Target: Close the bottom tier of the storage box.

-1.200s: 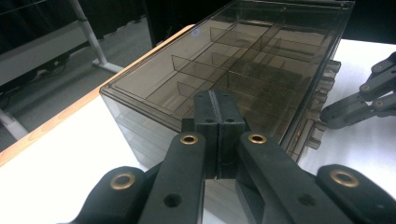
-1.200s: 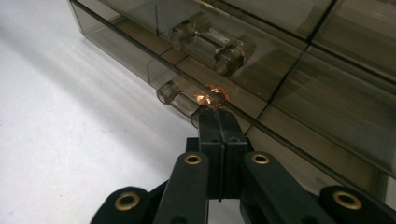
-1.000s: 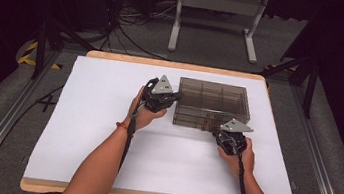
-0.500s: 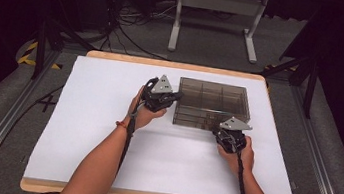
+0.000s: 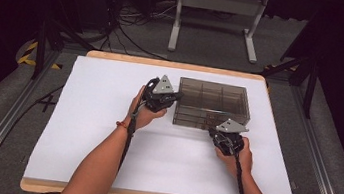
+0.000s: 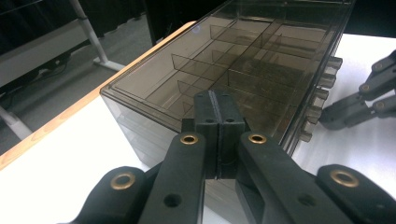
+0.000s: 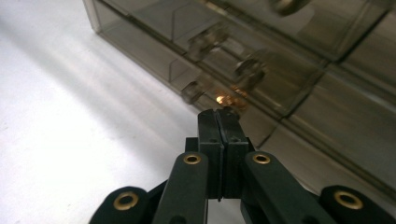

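Nearest the table's (image 5: 100, 168) front edge, two forearms reach in over the white sheet, each hand carrying one gripper. The right gripper (image 5: 220, 131) sits just in front of the drawer box (image 5: 212, 105), toward the front right corner of the box, with its jaws pressed together on nothing; in the right gripper view its tips (image 7: 218, 114) hover just short of a small clear drawer knob (image 7: 192, 91) on the lowest row, beside something orange glinting behind the drawer face. The left gripper (image 5: 176, 96) rests against the box's left end, jaws likewise closed and empty, their tips (image 6: 218, 100) level with the top edge of that end wall.

The box is the one thing on the table, standing right of centre and nearer the far edge. It looks like smoked, rigid plastic: light, stiff, smooth enough to slide on the sheet, and likely to crack if squeezed hard. The knobs seem the natural hold for opening a drawer, while the left gripper braces the end wall so the box does not skate. Several knobs show along the front; their exact number cannot be told. Beyond the far edge stands one grey metal stand (image 5: 216, 12) on the floor.
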Motion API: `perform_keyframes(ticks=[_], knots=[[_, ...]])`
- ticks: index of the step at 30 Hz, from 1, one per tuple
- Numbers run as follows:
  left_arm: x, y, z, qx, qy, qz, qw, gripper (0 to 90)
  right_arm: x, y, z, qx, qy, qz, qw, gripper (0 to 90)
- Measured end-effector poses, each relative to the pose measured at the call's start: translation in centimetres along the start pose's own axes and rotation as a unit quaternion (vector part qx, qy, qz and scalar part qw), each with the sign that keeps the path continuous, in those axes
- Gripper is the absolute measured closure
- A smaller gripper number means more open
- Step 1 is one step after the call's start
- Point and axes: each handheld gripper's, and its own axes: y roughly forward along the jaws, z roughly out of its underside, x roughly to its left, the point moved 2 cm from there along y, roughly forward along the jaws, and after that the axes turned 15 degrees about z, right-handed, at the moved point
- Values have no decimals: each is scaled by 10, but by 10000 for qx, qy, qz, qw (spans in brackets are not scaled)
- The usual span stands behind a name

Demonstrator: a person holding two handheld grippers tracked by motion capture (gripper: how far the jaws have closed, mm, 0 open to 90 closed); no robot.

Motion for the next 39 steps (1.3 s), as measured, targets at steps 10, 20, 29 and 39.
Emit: perform_keyframes(ticks=[10,20,29,39], knots=[[-4,-1,0,24,49,-81,10000,900,4,-8,5,-48,-162,-36,9999,898],[-12,-10,0,254,259,-104,9993,900,5,-21,3,-158,-386,-205,9989,889],[-20,-23,2,398,393,-124,9984,900,1,-28,3,-226,-460,-337,9981,884],[-30,-42,13,579,450,-120,9972,900,-6,-39,6,-273,-503,-487,9972,846]])
